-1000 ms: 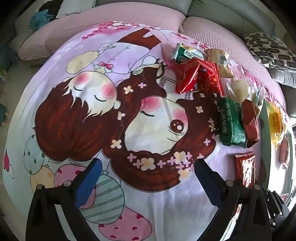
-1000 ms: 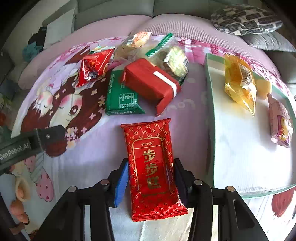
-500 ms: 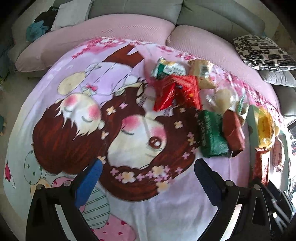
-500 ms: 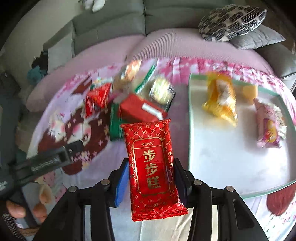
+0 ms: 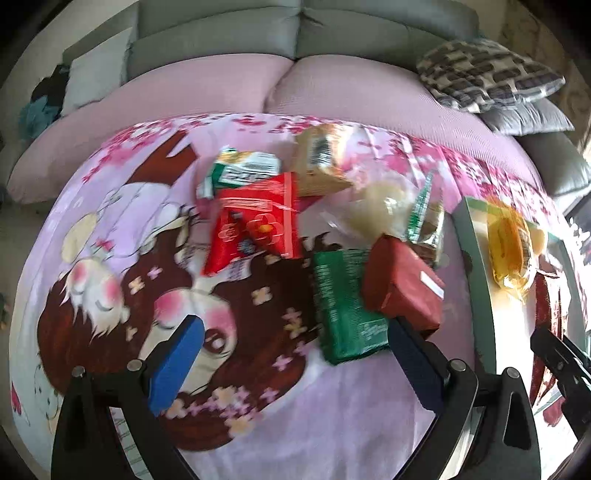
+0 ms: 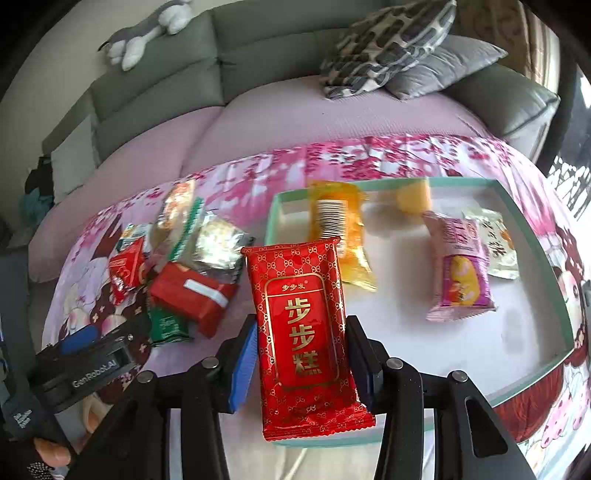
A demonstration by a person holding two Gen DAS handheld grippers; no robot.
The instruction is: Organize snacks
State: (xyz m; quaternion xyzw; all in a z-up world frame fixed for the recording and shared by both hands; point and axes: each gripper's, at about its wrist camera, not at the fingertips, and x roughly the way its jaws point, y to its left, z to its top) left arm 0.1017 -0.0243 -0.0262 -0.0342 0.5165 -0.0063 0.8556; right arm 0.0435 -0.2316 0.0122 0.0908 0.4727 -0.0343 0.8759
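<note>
My right gripper (image 6: pixel 302 343) is shut on a red gold-patterned snack packet (image 6: pixel 301 321), held in the air over the near-left corner of the white tray (image 6: pixel 532 380). An orange packet (image 6: pixel 338 229), a pink packet (image 6: pixel 461 280) and a pale packet (image 6: pixel 496 245) lie in the tray. My left gripper (image 5: pixel 295 354) stands open above the cartoon blanket with nothing between its fingers. Just past it lies a pile of snacks: a green packet (image 5: pixel 343 306), a dark red box (image 5: pixel 404 286) and a bright red bag (image 5: pixel 256 225).
A grey sofa (image 6: pixel 159 88) with a patterned cushion (image 6: pixel 384 40) and a plush toy (image 6: pixel 144 33) runs along the back. The tray (image 5: pixel 476 258) lies right of the pile in the left wrist view. A person's hand (image 6: pixel 55 452) holds the left gripper (image 6: pixel 85 363) at lower left.
The right gripper lifted the red packet off the blanket and carried it right, over the tray's corner. The left gripper swung right toward the snack pile, still open.
</note>
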